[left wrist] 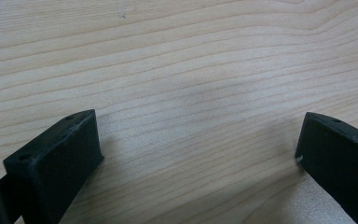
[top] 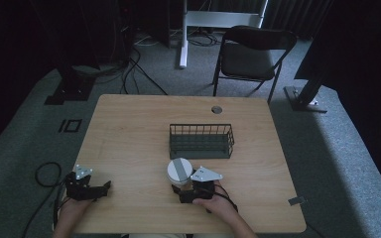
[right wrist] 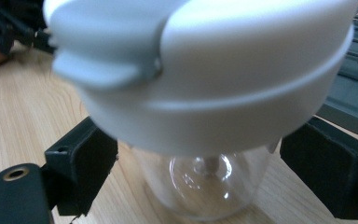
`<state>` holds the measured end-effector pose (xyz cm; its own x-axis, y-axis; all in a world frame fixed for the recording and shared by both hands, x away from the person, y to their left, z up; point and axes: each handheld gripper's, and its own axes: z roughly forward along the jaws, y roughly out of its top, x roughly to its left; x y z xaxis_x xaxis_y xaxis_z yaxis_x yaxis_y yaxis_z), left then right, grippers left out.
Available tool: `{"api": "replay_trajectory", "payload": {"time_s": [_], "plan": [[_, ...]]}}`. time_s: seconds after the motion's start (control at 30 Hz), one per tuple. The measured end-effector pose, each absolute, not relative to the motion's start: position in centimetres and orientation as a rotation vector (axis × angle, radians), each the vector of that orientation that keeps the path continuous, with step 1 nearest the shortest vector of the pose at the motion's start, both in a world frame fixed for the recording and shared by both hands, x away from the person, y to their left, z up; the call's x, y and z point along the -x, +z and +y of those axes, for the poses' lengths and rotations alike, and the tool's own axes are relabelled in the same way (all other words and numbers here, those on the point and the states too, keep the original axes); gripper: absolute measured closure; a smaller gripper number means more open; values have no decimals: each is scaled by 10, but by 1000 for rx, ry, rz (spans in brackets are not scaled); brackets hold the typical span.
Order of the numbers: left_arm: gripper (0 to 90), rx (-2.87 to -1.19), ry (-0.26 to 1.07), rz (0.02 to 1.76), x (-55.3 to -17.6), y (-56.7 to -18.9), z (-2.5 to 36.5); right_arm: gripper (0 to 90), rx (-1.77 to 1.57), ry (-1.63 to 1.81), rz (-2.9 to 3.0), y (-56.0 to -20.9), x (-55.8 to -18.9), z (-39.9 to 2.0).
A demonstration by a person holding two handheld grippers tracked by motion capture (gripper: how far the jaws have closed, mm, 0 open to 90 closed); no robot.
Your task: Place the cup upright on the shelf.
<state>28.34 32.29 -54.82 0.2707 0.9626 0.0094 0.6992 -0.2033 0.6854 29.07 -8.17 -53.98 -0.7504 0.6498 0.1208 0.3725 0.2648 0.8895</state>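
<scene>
High view showed the right gripper (top: 183, 191) at the table's (top: 129, 144) near edge, right up against a cup (top: 179, 171) with a white lid. The cup stood upright just in front of a dark wire basket (top: 201, 141), apart from it. Right gripper view had the clear cup (right wrist: 205, 186) between the two jaws, which were spread wide on either side of it; a gap showed at each side, so neither jaw seemed to touch it. Its lid (right wrist: 205, 70) carried a grey flap. The left gripper (top: 104, 188) lay near the left corner, well apart from the cup. Left gripper view showed its jaws spread over bare wood (left wrist: 191, 70), holding nothing.
</scene>
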Motion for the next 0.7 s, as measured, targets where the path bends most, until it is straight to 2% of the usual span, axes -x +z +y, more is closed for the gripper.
{"api": "replay_trajectory", "payload": {"time_s": [0.67, 0.7], "plan": [[2, -1979, 603, 1493, -283, -548, 323, 108, -1012, 1507, 2117, -540, -286, -65], [1, -1978, 603, 1493, -283, -548, 323, 128, -1008, 1506, 2111, -541, -285, -64]]}}
